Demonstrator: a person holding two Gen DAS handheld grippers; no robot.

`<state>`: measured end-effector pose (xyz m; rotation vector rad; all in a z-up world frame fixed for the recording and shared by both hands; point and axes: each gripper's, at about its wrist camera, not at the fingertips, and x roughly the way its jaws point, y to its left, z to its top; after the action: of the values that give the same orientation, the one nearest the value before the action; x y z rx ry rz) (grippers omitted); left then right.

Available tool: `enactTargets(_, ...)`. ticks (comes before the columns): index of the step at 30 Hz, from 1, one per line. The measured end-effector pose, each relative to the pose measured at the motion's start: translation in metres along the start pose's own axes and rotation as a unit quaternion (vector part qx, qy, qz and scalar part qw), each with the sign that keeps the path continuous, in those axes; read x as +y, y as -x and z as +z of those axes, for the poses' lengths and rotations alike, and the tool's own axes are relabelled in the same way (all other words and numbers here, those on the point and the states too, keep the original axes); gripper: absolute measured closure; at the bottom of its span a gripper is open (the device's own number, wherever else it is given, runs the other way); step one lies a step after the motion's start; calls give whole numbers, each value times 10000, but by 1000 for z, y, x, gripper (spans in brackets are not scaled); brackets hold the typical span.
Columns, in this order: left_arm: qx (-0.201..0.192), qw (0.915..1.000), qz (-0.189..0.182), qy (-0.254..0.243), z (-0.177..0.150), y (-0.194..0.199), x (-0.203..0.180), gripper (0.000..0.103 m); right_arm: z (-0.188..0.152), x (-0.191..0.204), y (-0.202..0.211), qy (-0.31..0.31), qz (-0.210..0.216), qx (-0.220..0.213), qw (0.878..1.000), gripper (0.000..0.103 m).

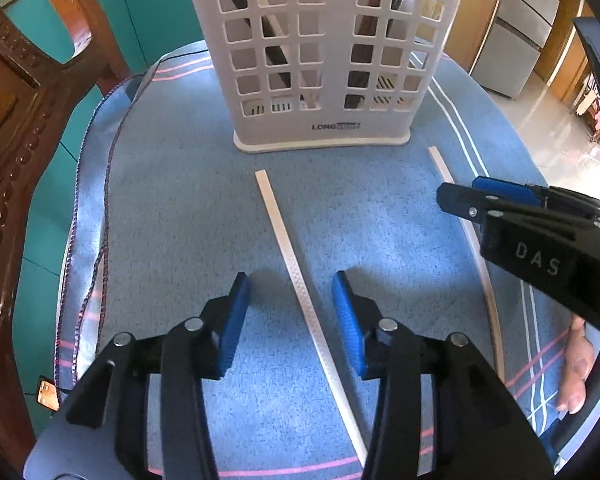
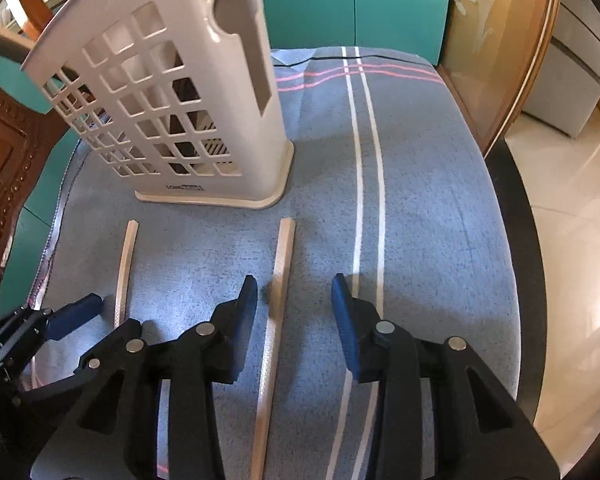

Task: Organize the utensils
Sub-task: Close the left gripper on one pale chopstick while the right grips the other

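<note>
Two pale chopsticks lie on the blue cloth in front of a white lattice utensil holder (image 1: 320,60) (image 2: 172,120), which has dark utensils inside. My left gripper (image 1: 290,312) is open and points down, with one chopstick (image 1: 281,236) running between its blue pads, untouched. My right gripper (image 2: 294,300) is open too, and the other chopstick (image 2: 282,252) lies between its fingers, nearer the left one, with no pad pressing it. Each view shows the other side as well: the right gripper (image 1: 466,194) over its chopstick (image 1: 444,168), and the left gripper (image 2: 80,316) beside its chopstick (image 2: 124,272).
The blue striped cloth (image 1: 180,200) (image 2: 440,220) covers a rounded table. A carved wooden chair (image 1: 16,140) stands at the left edge, with teal cabinets behind. A hand (image 1: 576,368) holds the right gripper. Shiny floor lies beyond the table's right edge (image 2: 516,240).
</note>
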<state>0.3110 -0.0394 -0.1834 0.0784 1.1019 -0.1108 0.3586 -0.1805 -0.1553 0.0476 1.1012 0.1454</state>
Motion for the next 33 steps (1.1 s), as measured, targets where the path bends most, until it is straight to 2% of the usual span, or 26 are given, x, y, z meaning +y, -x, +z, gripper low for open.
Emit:
enactTargets(2,-21,10000,-31,-92,0,1,0,62,-1,1,0,55,-31,-52,10000,65)
enactTargets(6,-39,9990,-261,-372,-4,4,-6,85,-3,2,2,54,-29,-69,10000,65)
enactTargets(7,-39,9984,-305,-482,-6,6,-10,89,-3,2,1,51,-28,-68,10000,65)
enactTargets(12,-5,9974,-408,-590,-8,7,-11,91,-7,5,4,43,-41,-66,10000,65)
enactTargets(16,-5,9987,-311,-395,-2,5,-5,89,-6,5,4,111,-72,-69,9999,65)
enactTargets(18,-27,9994,-162,-296,3,2,-3,78,-7,7,4,184,-137,-98,9997,65)
enactTargets(22,-76,9999,79,-104,14,-3,1,63,-10,15,4,367,-340,-175,9986,65)
enactTargets(27,-192,9996,215,-5,25,-9,-1,61,-12,21,3,513,-524,-289,9969,62)
enactTargets(33,-299,9991,287,24,25,-10,-8,59,-12,24,3,468,-563,-335,9968,58)
